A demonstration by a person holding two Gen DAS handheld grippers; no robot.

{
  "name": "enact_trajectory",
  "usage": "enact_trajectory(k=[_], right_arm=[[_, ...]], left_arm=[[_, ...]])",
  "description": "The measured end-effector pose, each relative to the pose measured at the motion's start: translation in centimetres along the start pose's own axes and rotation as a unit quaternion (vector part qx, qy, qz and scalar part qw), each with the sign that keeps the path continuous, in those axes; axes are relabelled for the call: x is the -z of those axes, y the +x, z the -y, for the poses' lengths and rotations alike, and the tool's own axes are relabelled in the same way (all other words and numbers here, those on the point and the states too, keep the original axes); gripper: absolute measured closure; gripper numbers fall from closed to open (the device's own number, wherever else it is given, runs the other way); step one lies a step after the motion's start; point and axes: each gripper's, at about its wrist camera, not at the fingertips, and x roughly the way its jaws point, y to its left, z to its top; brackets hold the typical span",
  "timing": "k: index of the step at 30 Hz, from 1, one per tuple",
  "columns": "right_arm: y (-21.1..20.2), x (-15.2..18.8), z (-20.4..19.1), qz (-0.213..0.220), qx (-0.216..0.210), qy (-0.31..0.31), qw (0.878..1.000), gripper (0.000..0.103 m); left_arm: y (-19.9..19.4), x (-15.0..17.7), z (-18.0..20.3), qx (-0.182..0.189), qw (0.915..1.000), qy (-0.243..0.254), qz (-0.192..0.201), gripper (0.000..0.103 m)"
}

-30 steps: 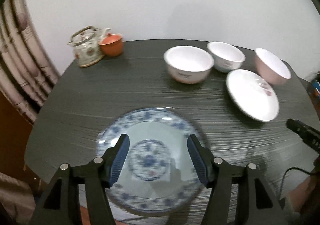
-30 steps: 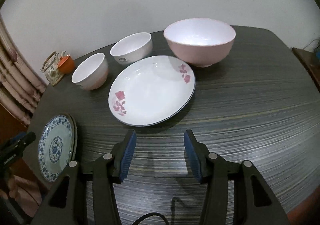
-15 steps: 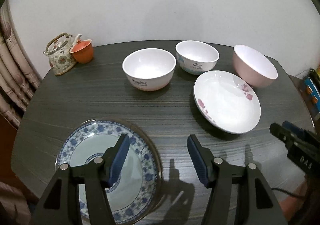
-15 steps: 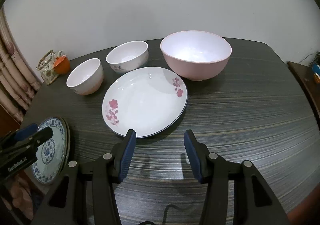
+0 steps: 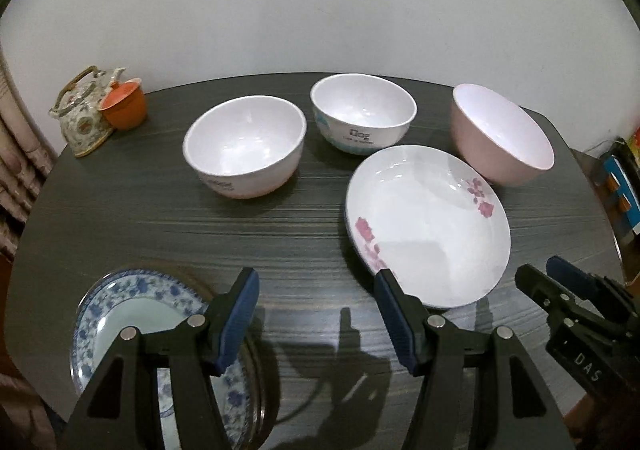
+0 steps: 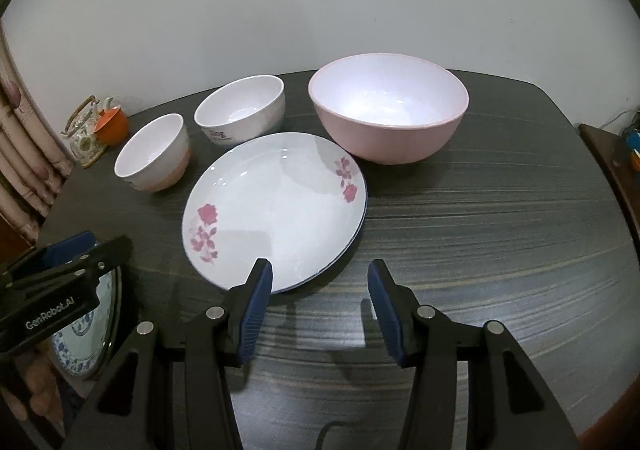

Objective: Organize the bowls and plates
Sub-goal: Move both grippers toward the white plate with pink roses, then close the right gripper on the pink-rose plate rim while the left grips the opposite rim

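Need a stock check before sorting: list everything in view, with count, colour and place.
table: one, dark wood-grain, under everything
pink bowl: one, pink, back right
white bowls: two, white, back middle, side by side
flowered plate: one, white with pink flowers, centre
blue-patterned plate: one, blue and white, front left
teapot: one, floral, back left corner
orange cup: one, beside the teapot
curtain: far left
left gripper: black, blue pads, jaws open, empty
right gripper: same, open, empty

Three upright bowls (image 5: 362, 118) behind a rose-printed plate (image 5: 428, 226); blue-patterned plate (image 5: 132, 322) apart.
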Motion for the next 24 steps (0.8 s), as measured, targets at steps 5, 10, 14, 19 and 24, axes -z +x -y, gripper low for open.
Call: enact_trajectory(k=[5, 10, 14, 19, 24], right_arm=[[1.5, -0.6, 0.6, -0.012, 0.004, 0.005, 1.000, 0.056], [2.7, -1.5, 1.6, -0.019, 0.001, 0.007, 1.000, 0.056], [3.7, -2.1, 3.1, -0.030, -0.035, 0.023, 0.999, 0.056], [4.9, -2.4, 4.1, -0.036, -0.050, 0.028, 0.998, 0.059], [6.1, -2.7, 4.6, -0.043, -0.060, 0.030, 0.997, 0.062]], left_arm=[[1.8, -1.2, 0.8, 0.005, 0.9999, -0.002, -0.012, 0.041], [3.4, -2.0, 0.5, 0.020, 0.9994, -0.016, -0.022, 0.041], [4.8, -2.5, 0.0, 0.047, 0.9978, -0.031, -0.036, 0.041], [5.9, -2.8, -0.1, 0.057, 0.9970, -0.032, -0.043, 0.041], [7.1, -2.9, -0.2, 0.074, 0.9945, -0.043, -0.059, 0.041]])
